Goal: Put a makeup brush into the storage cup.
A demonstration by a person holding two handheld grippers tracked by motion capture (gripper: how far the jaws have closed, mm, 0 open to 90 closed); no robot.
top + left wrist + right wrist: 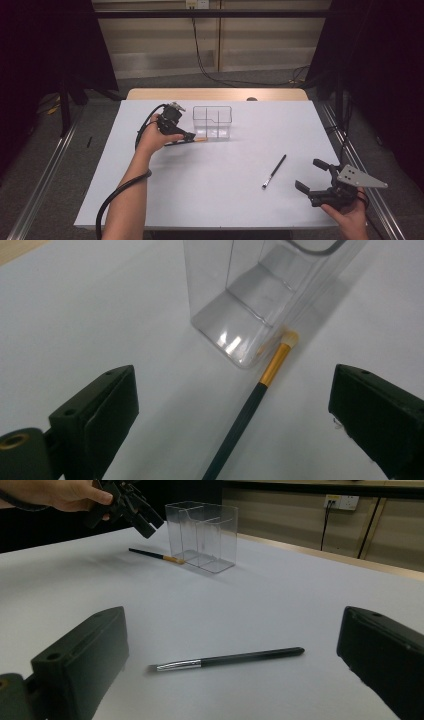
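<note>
Clear organiser (pixel 212 121): landmark. Your left gripper (pixel 186 136), jaws open and empty, hovers over the gold-ferruled brush (pixel 247 410) lying against its base; likely the pickup step, so lower and close on the handle. Your right gripper (pixel 316 176), jaws open, waits well away beside the silver-ferruled brush (pixel 274 171).

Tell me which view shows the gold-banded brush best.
The left gripper view: the gold-banded brush lies close up between that gripper's open jaws, its pale tip against the clear holder. In the right gripper view it is a thin far line beside the holder. In the high view only its gold end is plain.
</note>
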